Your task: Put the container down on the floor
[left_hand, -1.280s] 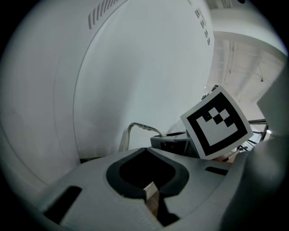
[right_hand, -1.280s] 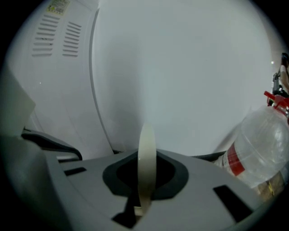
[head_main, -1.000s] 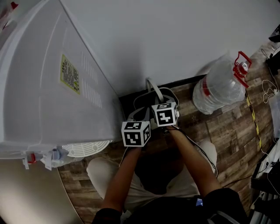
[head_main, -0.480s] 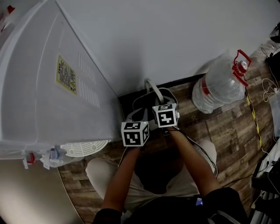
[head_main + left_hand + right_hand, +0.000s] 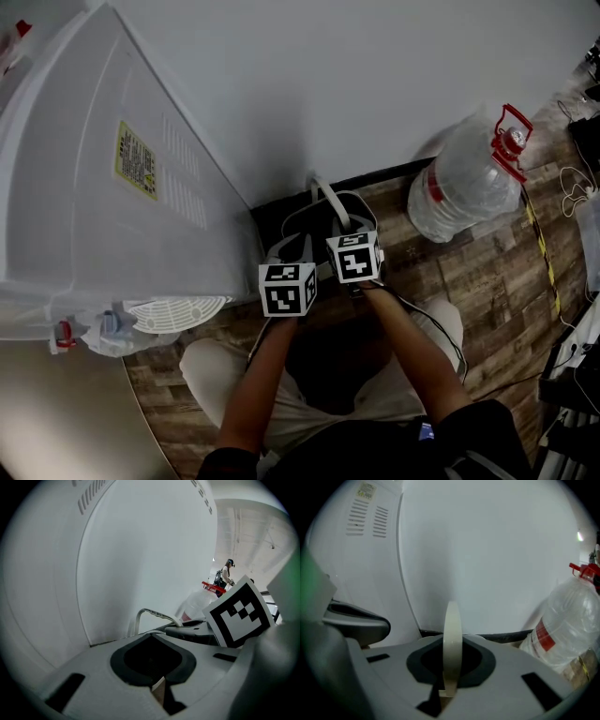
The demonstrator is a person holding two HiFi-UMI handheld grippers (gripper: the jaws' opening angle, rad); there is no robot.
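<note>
— Where's the container?
— Mostly hidden under both tools, by the wall base; a water bottle [image 5: 469,178] sits at two o'clock.
— And the tools?
— The right tool [image 5: 449,679] pinches its cream handle [image 5: 452,634]. The left tool [image 5: 157,688] is narrow on a cream strip [image 5: 158,691].

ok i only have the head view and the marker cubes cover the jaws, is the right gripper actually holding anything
observer: Yes. In the right gripper view, the right gripper is shut on a thin cream strap that stands edge-on between its jaws.
operator: and the other one
observer: The left gripper has its jaws together in its own view. A small beige sliver sits in the seam, and I cannot tell what it is.
operator: anyone nearby
observer: The left gripper view shows a person standing far off, beyond the water bottle.
</note>
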